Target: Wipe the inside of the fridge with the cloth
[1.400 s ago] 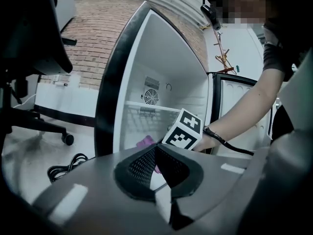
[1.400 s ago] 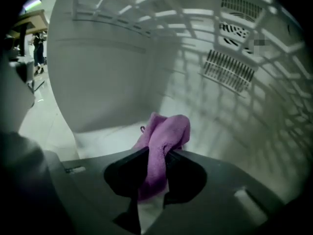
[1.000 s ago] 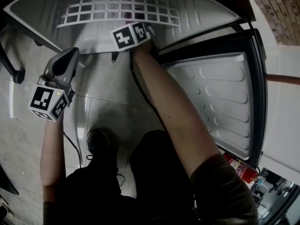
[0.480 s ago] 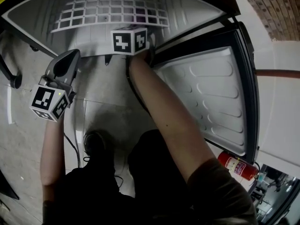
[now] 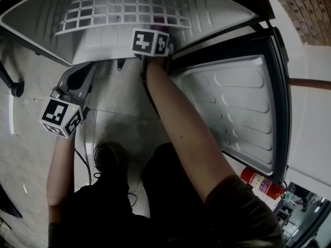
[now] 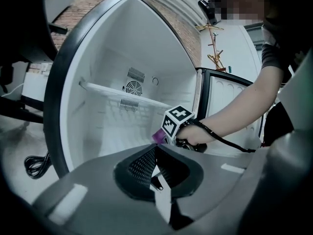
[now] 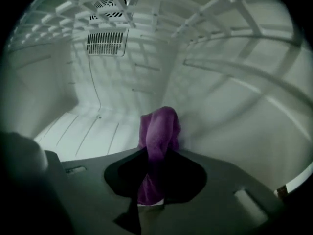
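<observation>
The fridge (image 5: 62, 32) stands open, its white inside seen past a wire shelf (image 5: 124, 6). My right gripper (image 7: 155, 153) is inside, under the shelf, shut on a purple cloth (image 7: 159, 129) that presses against the fridge's right inner wall (image 7: 234, 131). In the head view only its marker cube and a sliver of the cloth (image 5: 158, 20) show. From the left gripper view the cloth (image 6: 158, 135) peeks out beside the right gripper's cube (image 6: 176, 122). My left gripper (image 5: 83, 71) hangs outside, by the fridge's lower front edge, shut with nothing in it.
The fridge door (image 5: 235, 112) is swung open to the right, its ribbed liner facing me. A red fire extinguisher (image 5: 262, 185) stands beyond the door's foot. A black cable (image 6: 34, 164) lies on the tiled floor at the left. Vents (image 7: 105, 42) sit on the fridge's back wall.
The right gripper with the cloth has slid a little to the right inside the fridge. The left gripper has drifted closer to the fridge's front edge.
</observation>
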The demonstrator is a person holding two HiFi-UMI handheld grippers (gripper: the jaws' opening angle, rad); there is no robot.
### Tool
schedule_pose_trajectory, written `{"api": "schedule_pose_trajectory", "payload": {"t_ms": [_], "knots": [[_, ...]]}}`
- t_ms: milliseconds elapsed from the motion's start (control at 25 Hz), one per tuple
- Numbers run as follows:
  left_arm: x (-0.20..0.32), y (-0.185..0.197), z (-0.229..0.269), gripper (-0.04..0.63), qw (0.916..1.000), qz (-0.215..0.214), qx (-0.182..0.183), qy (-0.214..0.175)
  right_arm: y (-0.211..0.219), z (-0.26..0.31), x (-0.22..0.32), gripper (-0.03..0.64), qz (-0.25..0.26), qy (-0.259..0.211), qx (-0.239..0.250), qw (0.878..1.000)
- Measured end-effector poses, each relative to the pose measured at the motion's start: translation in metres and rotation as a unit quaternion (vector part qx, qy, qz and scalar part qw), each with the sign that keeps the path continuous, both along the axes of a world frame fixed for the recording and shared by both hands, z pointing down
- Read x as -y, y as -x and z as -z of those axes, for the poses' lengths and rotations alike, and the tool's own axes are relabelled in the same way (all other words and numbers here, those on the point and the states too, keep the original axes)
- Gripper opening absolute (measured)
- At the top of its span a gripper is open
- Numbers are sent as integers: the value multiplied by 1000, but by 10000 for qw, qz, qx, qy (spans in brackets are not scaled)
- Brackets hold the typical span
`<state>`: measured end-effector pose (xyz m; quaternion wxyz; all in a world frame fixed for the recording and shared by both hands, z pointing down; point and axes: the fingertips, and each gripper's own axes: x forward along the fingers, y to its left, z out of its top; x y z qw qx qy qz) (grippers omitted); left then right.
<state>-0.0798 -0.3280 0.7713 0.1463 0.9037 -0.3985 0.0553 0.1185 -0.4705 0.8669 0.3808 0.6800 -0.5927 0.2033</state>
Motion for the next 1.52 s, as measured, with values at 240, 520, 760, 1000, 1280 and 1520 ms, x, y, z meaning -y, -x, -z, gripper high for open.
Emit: {"api": "schedule_pose_trajectory", "payload": {"t_ms": [240, 520, 760, 1000, 1280, 1520], "knots": [[0, 11, -15, 17, 9998, 99, 8, 166, 9, -8, -3, 77, 237, -152, -33, 9996], [2, 8, -18, 17, 9997, 74, -54, 229, 83, -4, -22, 77, 1289, -411, 770, 9878], [-6, 30, 7, 17, 9981, 524, -152, 283, 121, 6, -55, 77, 1700, -382, 1168, 9777], [-33, 45, 59, 17, 9957, 776, -76, 502, 139, 50, -110, 77, 2044, -317, 1592, 9653], [-81, 39, 137, 17, 9929, 782, 34, 891, 129, 113, -183, 77, 2373, 131, 1800, 9545], [-117, 7, 224, 17, 9917, 657, 35, 1103, 104, 226, -231, 77, 1974, 225, 2436, 9493]]}}
